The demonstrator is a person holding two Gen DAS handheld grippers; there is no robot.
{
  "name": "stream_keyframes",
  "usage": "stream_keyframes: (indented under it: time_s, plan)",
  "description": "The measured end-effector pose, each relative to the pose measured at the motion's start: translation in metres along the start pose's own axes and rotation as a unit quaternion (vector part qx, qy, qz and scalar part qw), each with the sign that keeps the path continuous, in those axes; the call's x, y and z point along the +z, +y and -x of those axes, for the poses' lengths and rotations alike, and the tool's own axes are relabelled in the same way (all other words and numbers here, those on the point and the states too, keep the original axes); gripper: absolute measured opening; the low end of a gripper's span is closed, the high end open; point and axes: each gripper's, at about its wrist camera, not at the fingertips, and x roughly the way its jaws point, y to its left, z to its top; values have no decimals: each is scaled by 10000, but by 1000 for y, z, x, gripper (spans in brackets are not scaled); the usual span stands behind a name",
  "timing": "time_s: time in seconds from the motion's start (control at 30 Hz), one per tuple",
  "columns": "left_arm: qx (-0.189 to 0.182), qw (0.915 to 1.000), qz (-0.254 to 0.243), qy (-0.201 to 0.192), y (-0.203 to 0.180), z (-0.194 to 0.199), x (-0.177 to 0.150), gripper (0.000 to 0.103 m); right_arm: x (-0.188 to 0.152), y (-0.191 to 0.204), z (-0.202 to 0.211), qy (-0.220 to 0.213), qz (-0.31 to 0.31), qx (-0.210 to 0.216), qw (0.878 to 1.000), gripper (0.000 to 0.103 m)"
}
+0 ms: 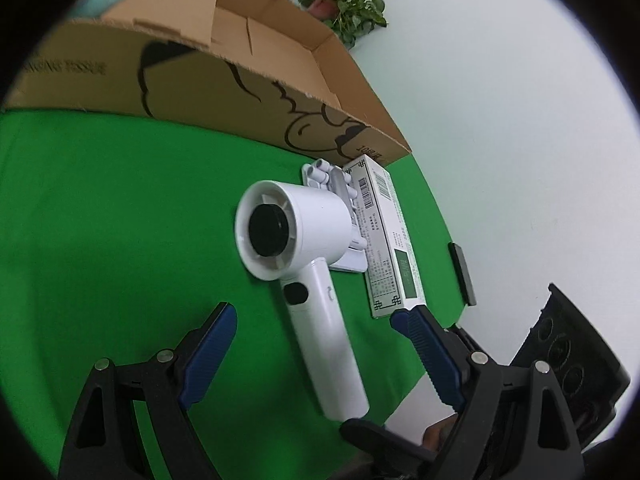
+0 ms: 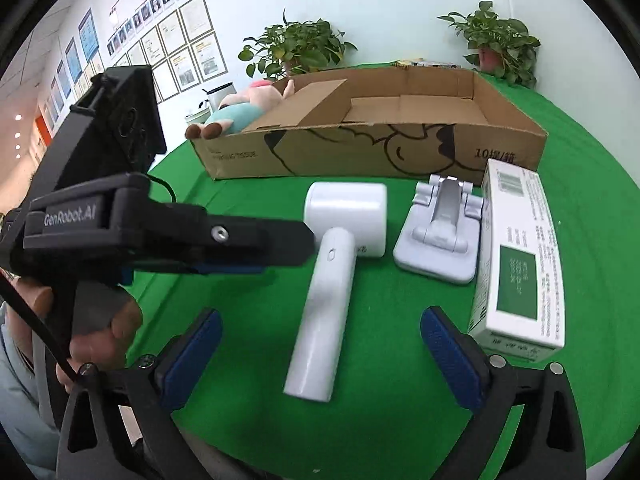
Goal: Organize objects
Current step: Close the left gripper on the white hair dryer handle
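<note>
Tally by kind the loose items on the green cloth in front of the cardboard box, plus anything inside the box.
Handheld fan: 1
Folding stand: 1
Carton: 1
Plush toy in cardboard box: 1
Total: 4

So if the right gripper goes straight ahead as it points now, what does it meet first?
Probably the white handheld fan: its handle lies between the open right gripper fingers, the butt end nearest. The phone stand and cardboard box sit further back. Height above the cloth is unclear.

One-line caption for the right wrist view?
Open right gripper straddles white hair dryer handle on green cloth, cardboard box behind.
</note>
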Motion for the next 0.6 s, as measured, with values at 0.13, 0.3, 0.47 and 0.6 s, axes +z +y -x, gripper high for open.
stream_keyframes:
  time_s: [0.13, 0.3, 0.47, 0.6]
  plan:
    - [-274, 9993, 226, 137, 0, -19, 5, 87, -5, 0, -6, 128, 32, 44, 9999, 99]
    - [-273, 9990, 147, 315, -4, -34, 3, 72, -10, -2, -18, 338, 47, -77, 9994, 75]
    - [-255, 9987, 280, 354, 0, -36, 1, 53, -14, -1, -28, 520, 67, -235, 9983, 44]
    - [-282, 9980, 349, 438, 0, -35, -14, 43, -22, 10, -21, 580, 174, -304, 9977, 36]
